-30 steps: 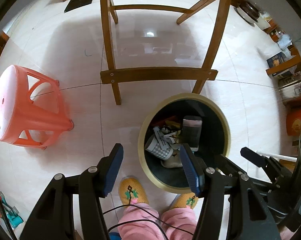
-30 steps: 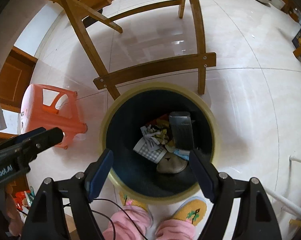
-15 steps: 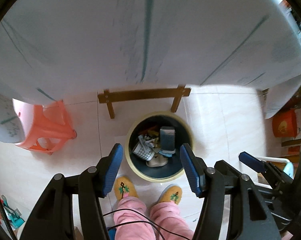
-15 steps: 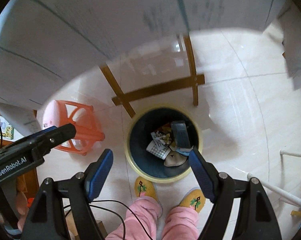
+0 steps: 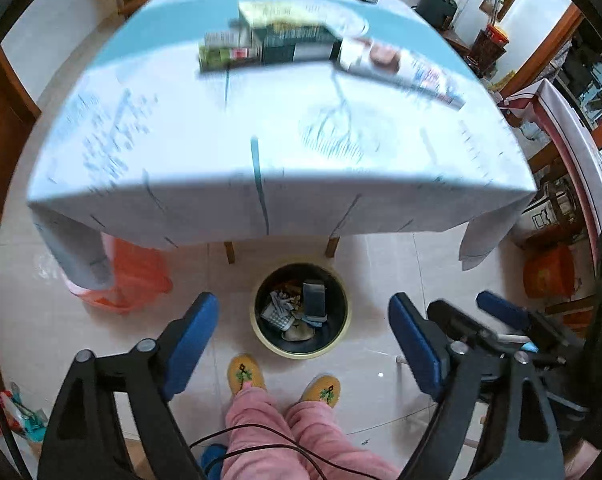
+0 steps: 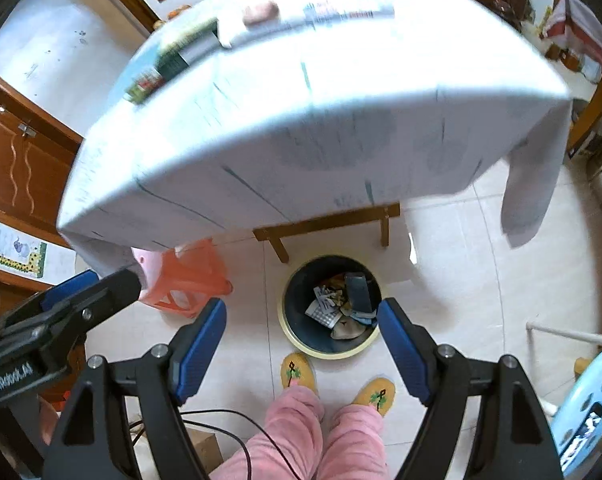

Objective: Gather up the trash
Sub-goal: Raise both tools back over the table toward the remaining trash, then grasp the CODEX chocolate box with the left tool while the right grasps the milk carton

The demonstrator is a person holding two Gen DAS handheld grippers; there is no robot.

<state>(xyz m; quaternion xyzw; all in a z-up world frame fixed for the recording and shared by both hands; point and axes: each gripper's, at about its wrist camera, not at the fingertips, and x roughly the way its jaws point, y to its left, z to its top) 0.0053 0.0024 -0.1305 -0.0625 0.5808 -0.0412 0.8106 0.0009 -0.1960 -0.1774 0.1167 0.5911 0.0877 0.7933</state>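
Draped table (image 5: 261,152) filling the upper frame, trash bin (image 5: 301,350) on the floor at its near edge. Remaining litter lying at twelve o'clock from both tongs: green boxes (image 5: 225,54) and a long printed wrapper (image 5: 401,70), long axis running ten to four, nearer the right hand. Left gripper (image 5: 303,340) opening, nothing between its jaws; right gripper (image 6: 301,348) spread wide, empty. Bin at six o'clock below, already holding scraps. Tabletop items motion-blurred, labels unreadable; orange stool (image 5: 129,280) half hidden under the cloth.
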